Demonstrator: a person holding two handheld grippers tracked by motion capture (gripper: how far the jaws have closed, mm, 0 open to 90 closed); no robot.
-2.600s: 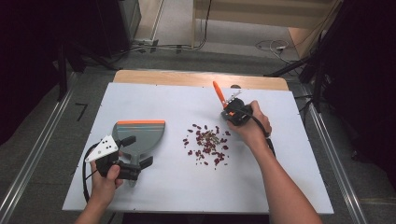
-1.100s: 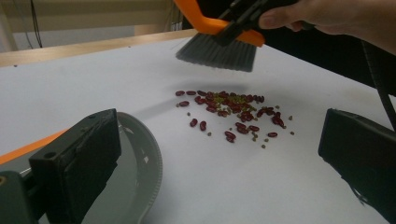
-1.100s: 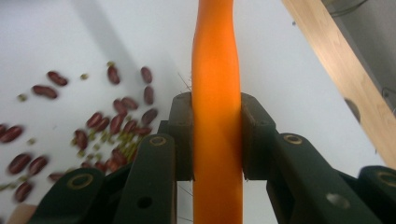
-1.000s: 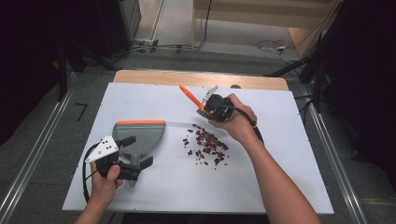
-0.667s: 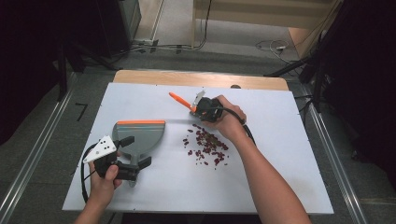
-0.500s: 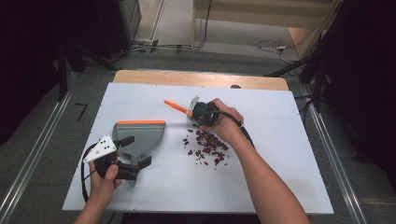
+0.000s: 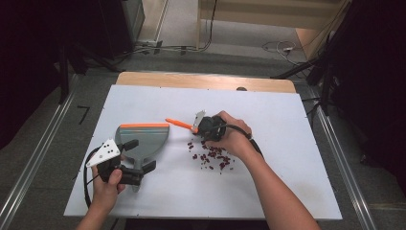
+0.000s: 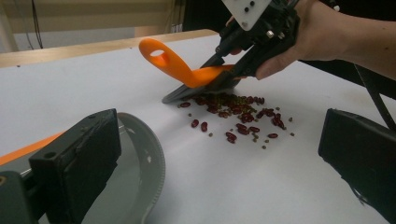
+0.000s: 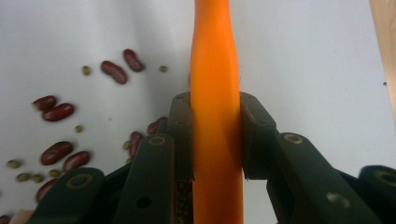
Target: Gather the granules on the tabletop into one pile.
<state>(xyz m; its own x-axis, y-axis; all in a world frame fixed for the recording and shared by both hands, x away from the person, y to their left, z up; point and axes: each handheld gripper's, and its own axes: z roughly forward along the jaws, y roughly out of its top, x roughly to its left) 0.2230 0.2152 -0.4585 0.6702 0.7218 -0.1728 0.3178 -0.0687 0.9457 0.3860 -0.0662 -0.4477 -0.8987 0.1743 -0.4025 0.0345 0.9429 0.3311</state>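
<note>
Red beans with small green ones (image 7: 210,155) (image 8: 238,116) (image 9: 58,112) lie scattered mid-table. My right gripper (image 7: 203,125) (image 9: 215,135) is shut on the orange handle of a brush (image 7: 178,124) (image 8: 187,70), which points left. The brush's dark head rests at the pile's far edge. A grey dustpan with an orange lip (image 7: 143,136) lies flat to the left of the beans. My left gripper (image 7: 141,154) (image 8: 219,135) straddles its grey handle (image 8: 149,168) with the jaws wide; the handle lies by one jaw and well clear of the other.
The white tabletop (image 7: 287,143) has bare room to the right and front of the beans. A wooden strip (image 7: 206,80) runs along its far edge. Metal rails (image 7: 33,163) flank the table, and cables lie on the floor behind.
My right hand has carried the brush left and down to the far edge of the bean pile, the handle swinging to point left. The left hand and dustpan have stayed put.
</note>
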